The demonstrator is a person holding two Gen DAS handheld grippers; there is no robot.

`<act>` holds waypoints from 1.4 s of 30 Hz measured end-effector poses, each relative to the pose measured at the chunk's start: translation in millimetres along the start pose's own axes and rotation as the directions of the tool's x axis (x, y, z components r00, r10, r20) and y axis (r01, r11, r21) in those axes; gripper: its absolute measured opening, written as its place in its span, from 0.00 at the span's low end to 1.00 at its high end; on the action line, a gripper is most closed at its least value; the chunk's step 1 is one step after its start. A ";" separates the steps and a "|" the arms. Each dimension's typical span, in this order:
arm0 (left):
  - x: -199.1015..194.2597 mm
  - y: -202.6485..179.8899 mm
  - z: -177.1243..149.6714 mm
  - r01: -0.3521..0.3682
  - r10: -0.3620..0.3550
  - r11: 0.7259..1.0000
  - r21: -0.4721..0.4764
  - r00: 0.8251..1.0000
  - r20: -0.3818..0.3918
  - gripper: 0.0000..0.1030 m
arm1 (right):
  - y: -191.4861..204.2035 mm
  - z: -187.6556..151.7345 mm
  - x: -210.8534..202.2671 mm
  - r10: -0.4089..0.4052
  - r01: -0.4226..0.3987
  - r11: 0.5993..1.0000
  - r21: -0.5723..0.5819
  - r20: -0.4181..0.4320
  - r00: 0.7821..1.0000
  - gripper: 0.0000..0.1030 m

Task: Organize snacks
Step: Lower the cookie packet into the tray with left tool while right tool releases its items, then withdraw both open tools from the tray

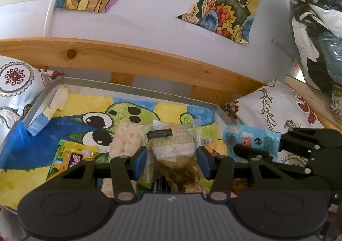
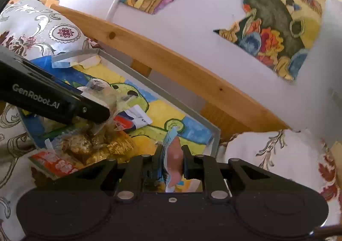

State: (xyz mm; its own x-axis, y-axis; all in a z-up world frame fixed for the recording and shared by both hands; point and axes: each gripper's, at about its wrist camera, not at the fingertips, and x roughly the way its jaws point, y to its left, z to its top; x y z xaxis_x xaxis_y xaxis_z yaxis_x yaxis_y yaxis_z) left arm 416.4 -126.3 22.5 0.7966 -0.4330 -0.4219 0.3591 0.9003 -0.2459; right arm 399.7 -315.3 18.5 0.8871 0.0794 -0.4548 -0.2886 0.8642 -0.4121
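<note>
In the left wrist view, the left gripper (image 1: 172, 160) is seen nearest, its jaws drawn in against a clear plastic packet holding a round tan pastry (image 1: 171, 144); the blue pads (image 1: 141, 160) are pressed to both sides of the wrapper, so the packet is gripped. It is held above a shallow grey tray lined with a painted green-frog picture (image 1: 132, 89). Just to the left of the packet, a pale speckled rectangular cracker pack (image 1: 126, 140) is seen, and beside that a yellow-green sweet wrapper (image 1: 70, 157) lies flat on the tray lining. To the right, at the tray's right edge, a light-blue snack pouch with a pink cartoon figure (image 1: 250, 140) is clamped by the right gripper (image 1: 239, 150), which enters from the side.

In the right wrist view, the same blue pouch (image 2: 173, 158) is seen edge-on between nearly closed jaws of the right gripper (image 2: 172, 164) — held upright over the tray's near right corner. To the left, a red-and-white snack packet (image 2: 53, 164) and crinkled clear bags of golden-brown snacks (image 2: 96, 144) are piled at the tray's near edge, and the black body of the left gripper (image 2: 64, 104) crosses above them.

Around the tray, white cushions patterned with red and grey flourishes (image 1: 267, 106) are seen. Farther back, a pine rail (image 1: 128, 57) runs across, and behind it a white wall bearing torn colourful drawings (image 1: 226, 6) is visible.
</note>
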 end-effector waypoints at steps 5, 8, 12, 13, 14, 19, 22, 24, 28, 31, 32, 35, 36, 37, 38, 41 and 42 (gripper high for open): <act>-3.3 4.2 0.0 -0.015 0.015 1.000 -0.023 1.000 0.004 0.64 | -1.1 1.9 2.2 0.019 -0.019 0.998 0.060 -0.011 1.000 0.38; -7.8 8.0 0.5 -0.033 0.033 0.998 -0.045 0.999 0.000 0.73 | -1.9 4.5 -0.5 0.028 -0.026 0.995 0.097 -0.015 0.999 0.52; -20.8 10.8 2.2 -0.051 0.052 0.997 -0.062 0.998 0.022 0.84 | -3.1 9.3 -11.6 0.037 -0.036 0.990 0.140 -0.003 0.999 0.64; -24.7 11.1 2.6 -0.056 0.058 0.996 -0.066 0.998 0.026 0.87 | -3.2 10.5 -15.0 0.035 -0.035 0.989 0.146 0.000 0.999 0.69; -29.0 11.1 2.8 -0.064 0.066 0.996 -0.070 0.997 0.031 0.89 | -3.4 11.3 -19.0 0.033 -0.033 0.988 0.154 0.003 0.999 0.74; -59.9 13.0 -1.9 -0.107 0.113 0.990 -0.091 0.991 0.071 0.99 | -2.5 11.3 -47.2 0.013 -0.017 0.977 0.213 0.020 1.000 0.85; -79.6 14.3 -8.4 -0.131 0.138 0.987 -0.093 0.987 0.082 0.99 | -0.9 8.3 -67.8 0.009 -0.019 0.966 0.258 0.039 0.999 0.90; -93.6 14.5 -14.6 -0.151 0.158 0.985 -0.089 0.984 0.081 0.99 | 1.6 6.1 -81.0 0.007 -0.021 0.960 0.278 0.048 0.999 0.94; -120.2 12.2 -28.5 -0.189 0.195 0.978 -0.085 0.978 0.078 0.99 | 7.0 1.0 -108.3 0.006 -0.027 0.948 0.318 0.066 0.998 0.98; -143.3 10.8 -44.3 -0.220 0.228 0.971 -0.092 0.970 0.084 0.99 | 12.4 -4.7 -130.3 0.006 -0.033 0.936 0.349 0.079 0.997 0.99; -150.2 10.6 -49.3 -0.228 0.236 0.969 -0.092 0.968 0.084 0.99 | 14.7 -6.7 -137.0 0.006 -0.034 0.933 0.359 0.080 0.997 0.99; -168.6 11.2 -63.5 -0.244 0.250 0.966 -0.083 0.966 0.066 0.99 | 24.0 -13.4 -157.9 0.015 -0.046 0.925 0.376 0.083 0.996 0.99; -173.9 11.9 -67.3 -0.248 0.253 0.966 -0.075 0.966 0.060 0.99 | 27.4 -16.2 -165.7 0.016 -0.048 0.923 0.382 0.085 0.996 0.99; -179.8 12.4 -71.6 -0.255 0.258 0.965 -0.067 0.965 0.053 0.99 | 30.3 -18.8 -172.1 0.015 -0.049 0.920 0.390 0.088 0.996 0.99; -184.8 12.7 -75.2 -0.261 0.264 0.963 -0.061 0.963 0.049 0.99 | 32.9 -21.6 -178.4 0.016 -0.050 0.916 0.399 0.088 0.996 0.99; -200.0 13.8 -86.4 -0.275 0.277 0.960 -0.051 0.960 0.041 0.99 | 42.9 -30.4 -195.7 0.020 -0.055 0.904 0.424 0.086 0.996 0.99; -203.9 13.9 -89.8 -0.279 0.280 0.959 -0.047 0.959 0.038 0.99 | 46.6 -33.7 -201.1 0.024 -0.058 0.901 0.431 0.085 0.996 0.99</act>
State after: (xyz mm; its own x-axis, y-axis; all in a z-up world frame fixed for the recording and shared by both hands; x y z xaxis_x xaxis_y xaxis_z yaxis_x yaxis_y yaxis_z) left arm 215.3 -29.5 26.8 0.8831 -0.1610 -0.4407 0.0994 0.9822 -0.1596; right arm 195.7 -307.8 64.1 0.9073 0.1418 -0.3959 -0.1564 0.9877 -0.0045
